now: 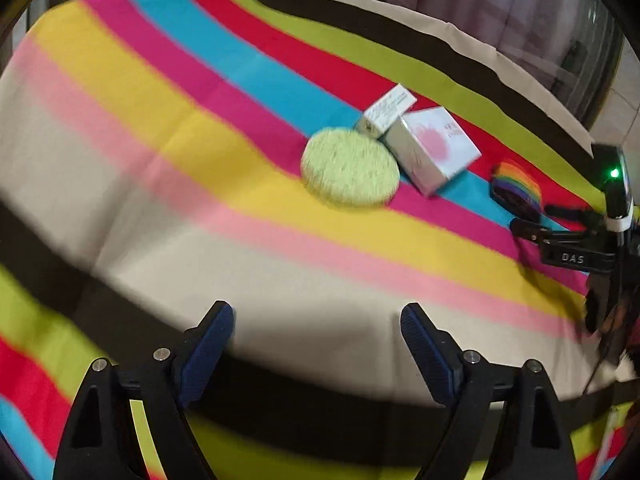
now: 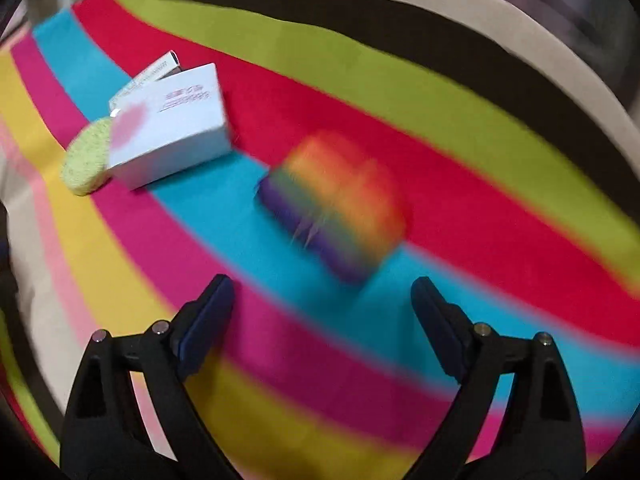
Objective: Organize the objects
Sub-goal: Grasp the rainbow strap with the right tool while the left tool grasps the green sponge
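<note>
Striped cloth (image 2: 460, 128) covers desk. Rainbow sponge (image 2: 334, 208) lies at 12 o'clock just ahead of right gripper (image 2: 322, 292), jaws apart, empty; left gripper (image 1: 316, 316) farther, jaws apart too.

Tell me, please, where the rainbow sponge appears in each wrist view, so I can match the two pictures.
Left wrist view: the rainbow sponge sits far right, just ahead of the right gripper, right of the big white box.
Right wrist view: the rainbow sponge lies near centre, blurred, ahead of the open fingers.
Shared landmark: the big white box, with the round green pad beside it.
</note>
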A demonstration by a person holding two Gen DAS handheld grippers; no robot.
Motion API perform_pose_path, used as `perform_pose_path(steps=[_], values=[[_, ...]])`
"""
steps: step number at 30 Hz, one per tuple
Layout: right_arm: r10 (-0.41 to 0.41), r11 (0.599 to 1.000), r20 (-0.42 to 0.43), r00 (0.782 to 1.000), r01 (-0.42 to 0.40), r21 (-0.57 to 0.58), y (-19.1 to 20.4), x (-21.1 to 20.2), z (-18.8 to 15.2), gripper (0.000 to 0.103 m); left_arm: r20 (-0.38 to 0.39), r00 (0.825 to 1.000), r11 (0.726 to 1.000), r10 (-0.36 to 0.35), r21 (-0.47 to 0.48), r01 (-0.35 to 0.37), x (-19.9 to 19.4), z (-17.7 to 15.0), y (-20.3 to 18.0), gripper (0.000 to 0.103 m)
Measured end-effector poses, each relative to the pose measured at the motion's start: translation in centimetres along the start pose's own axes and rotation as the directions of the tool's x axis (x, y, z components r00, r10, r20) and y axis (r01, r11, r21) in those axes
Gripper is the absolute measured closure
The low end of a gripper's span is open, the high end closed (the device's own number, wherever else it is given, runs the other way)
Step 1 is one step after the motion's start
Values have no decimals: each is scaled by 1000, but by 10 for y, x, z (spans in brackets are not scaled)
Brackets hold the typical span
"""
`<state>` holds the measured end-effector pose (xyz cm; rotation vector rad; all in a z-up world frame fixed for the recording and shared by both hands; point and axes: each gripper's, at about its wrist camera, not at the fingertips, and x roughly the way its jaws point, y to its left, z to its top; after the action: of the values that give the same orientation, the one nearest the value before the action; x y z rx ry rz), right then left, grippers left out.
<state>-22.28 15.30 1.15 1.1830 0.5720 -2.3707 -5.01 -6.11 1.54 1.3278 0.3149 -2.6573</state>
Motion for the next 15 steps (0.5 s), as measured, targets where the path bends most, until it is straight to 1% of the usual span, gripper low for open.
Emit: perform_pose_path(steps=[1, 2, 3, 5, 7, 9, 12, 13, 14, 15], values=[[0, 999, 4, 1000, 0, -53, -1, 5, 8, 9, -2, 1000, 1000, -1, 22, 1, 3, 7, -4, 16], [26, 992, 8, 1000, -25, -126, -2, 11, 18, 8, -6, 1000, 999, 1, 51, -1, 10, 15, -8, 16], [52, 986, 9, 999, -50, -161, -3, 14, 22, 8, -10, 1000, 997, 6, 81, -5, 19, 24, -12, 16], [119, 966, 6, 993, -115, -230, -7, 20, 30, 6, -6, 999, 983, 33, 178, -32, 32, 38, -21, 16], [172, 957, 0, 985, -167, -236, -13, 24, 32, 6, 15, 998, 959, 65, 276, -66, 46, 55, -28, 16], [201, 954, 2, 980, -195, -226, -16, 25, 31, 6, 9, 999, 947, 40, 319, -40, 57, 69, -30, 15], [227, 957, 22, 974, -219, -193, -20, 26, 28, 9, -26, 999, 941, -23, 337, 31, 71, 84, -31, 9], [236, 957, 29, 971, -227, -183, -21, 25, 27, 11, -25, 999, 939, -32, 341, 38, 73, 86, -32, 7], [250, 957, 42, 967, -240, -165, -23, 25, 25, 16, -30, 999, 941, -42, 335, 49, 75, 87, -32, 8], [257, 957, 53, 965, -247, -150, -24, 24, 24, 20, -29, 999, 944, -47, 324, 53, 74, 88, -32, 15]])
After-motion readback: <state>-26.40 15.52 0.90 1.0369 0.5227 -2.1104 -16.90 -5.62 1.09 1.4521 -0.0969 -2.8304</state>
